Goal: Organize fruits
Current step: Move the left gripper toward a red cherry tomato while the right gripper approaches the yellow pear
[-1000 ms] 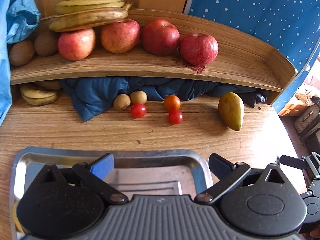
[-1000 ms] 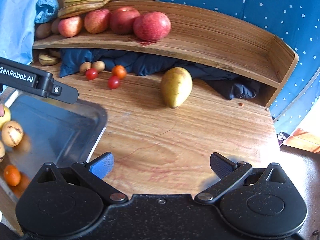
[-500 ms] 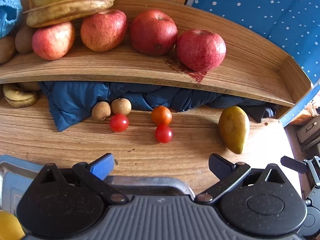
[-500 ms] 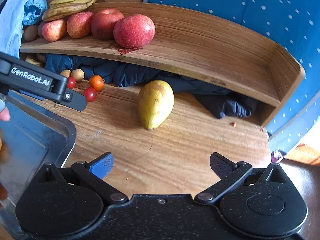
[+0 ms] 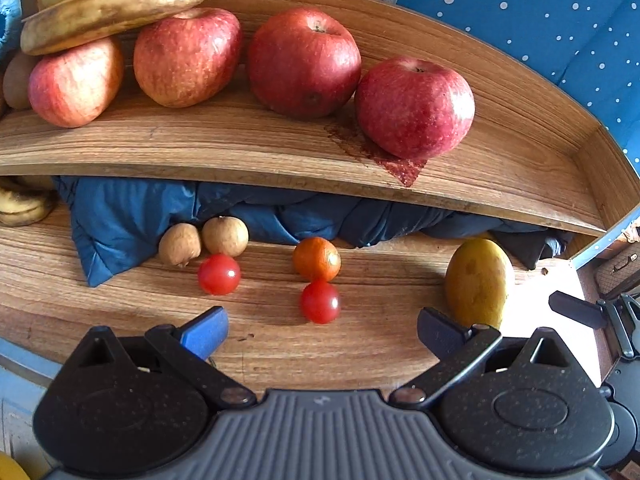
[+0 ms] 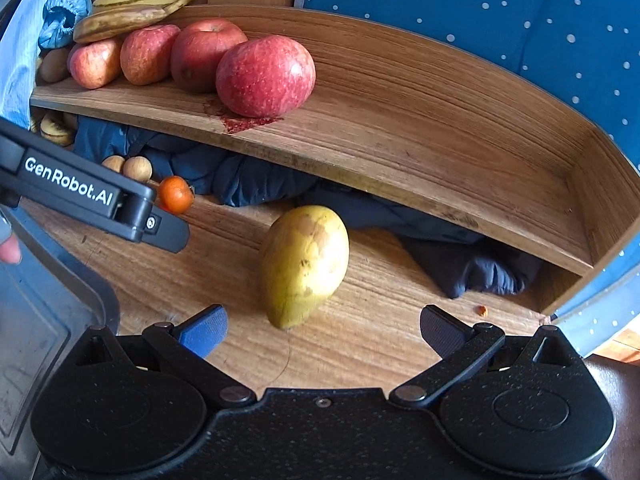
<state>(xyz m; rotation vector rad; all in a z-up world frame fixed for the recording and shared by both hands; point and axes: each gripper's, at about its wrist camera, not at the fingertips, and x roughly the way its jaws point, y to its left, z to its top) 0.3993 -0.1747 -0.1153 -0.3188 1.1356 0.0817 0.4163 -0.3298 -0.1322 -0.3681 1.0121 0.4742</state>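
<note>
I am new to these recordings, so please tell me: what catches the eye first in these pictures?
First, the four red apples in a row on the upper wooden shelf, with bananas lying on top at the left. Below, on the wooden table, a yellow-green mango lies just ahead of the open right gripper.

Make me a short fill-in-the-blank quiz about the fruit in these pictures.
1. The upper shelf holds ____ red apples in a row.
2. The bananas rest on top of the ____.
3. The yellow-green mango lies on the table, nearest the ____ gripper.
4. The left gripper holds ____ between its fingers.

Missing words: four; apples; right; nothing
</note>
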